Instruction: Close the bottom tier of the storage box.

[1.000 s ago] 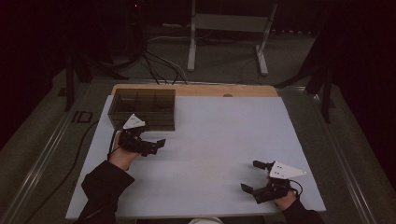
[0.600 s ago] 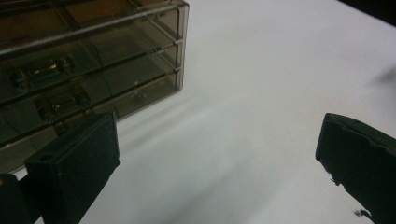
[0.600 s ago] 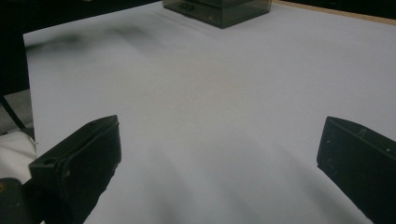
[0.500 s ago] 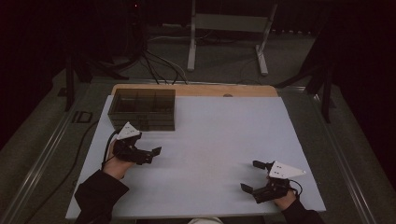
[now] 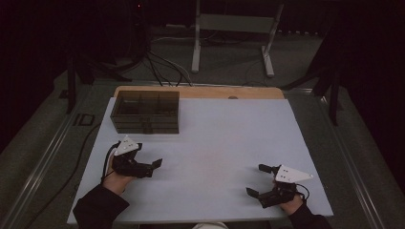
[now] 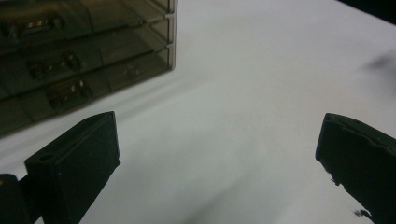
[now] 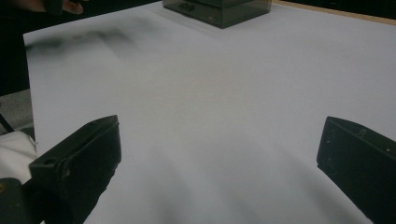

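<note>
Left gripper point(image 5: 152, 167) — jaws spread, empty — sits near the drawer box point(image 5: 146, 112), lying lengthwise across the table.

You will find no text, label, brand, number or sign to read anywhere here. The smoky drawer box point(image 5: 146, 112) at your 11 o'clock carries no legible marking on its front or top; in the left gripper view its drawer fronts point(image 6: 70, 60) show only blurred glints. The grey plate on each hand-held gripper bears small dark dots, not characters. The white counter point(image 5: 224, 143) is unmarked.
</note>
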